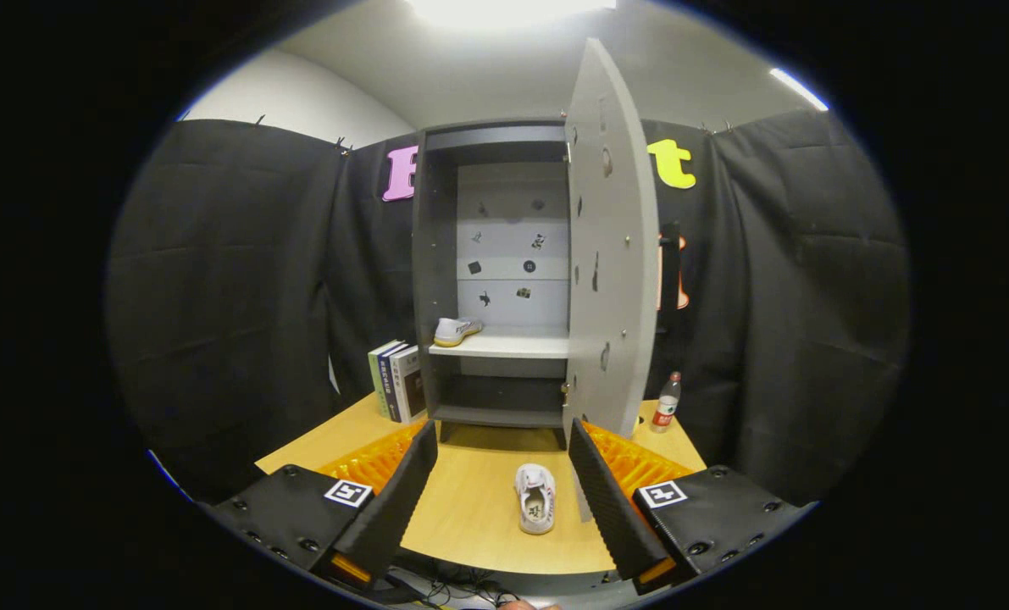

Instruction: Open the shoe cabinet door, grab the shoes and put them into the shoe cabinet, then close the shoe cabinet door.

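The claw (pixel 501 491) is wide open and holds nothing. One white shoe (pixel 535 497) lies on the bench (pixel 470 508) between its fingers. Another white shoe (pixel 457 330) sits on the shelf (pixel 512 343) of the shoe cabinet (pixel 436 254), whose door (pixel 610 254) stands open. Books (pixel 398 381) lean left of the cabinet. A bottle (pixel 666 402) stands right. Its label is too small to read.

A recording booth: black cloth walls (pixel 241 280) around a wooden table (pixel 470 500) (shoe cabinet (pixel 504 343) on top).
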### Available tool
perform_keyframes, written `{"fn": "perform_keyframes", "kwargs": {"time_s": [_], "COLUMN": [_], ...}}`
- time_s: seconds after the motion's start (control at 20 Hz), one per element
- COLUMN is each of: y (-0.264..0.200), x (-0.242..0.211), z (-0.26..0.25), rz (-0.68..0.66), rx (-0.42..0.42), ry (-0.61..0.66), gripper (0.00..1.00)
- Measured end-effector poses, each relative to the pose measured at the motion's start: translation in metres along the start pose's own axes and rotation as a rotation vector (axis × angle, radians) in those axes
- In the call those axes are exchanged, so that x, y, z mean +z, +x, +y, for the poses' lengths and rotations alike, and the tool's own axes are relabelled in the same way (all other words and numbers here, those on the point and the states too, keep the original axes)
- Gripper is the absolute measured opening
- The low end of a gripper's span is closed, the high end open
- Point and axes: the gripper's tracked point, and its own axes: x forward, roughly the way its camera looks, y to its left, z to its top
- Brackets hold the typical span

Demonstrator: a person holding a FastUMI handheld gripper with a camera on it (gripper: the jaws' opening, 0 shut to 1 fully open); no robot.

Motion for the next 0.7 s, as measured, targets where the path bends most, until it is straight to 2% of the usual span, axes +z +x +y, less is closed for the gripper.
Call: {"fn": "perform_keyframes", "kwargs": {"time_s": [0.4,0.7], "y": [0.088,0.153], "x": [-0.083,-0.180], "z": [0.050,0.032], "rz": [0.152,0.349], "rx": [0.076,0.084], "ry": [-0.071,-0.146], "gripper": [0.98,0.98]}}
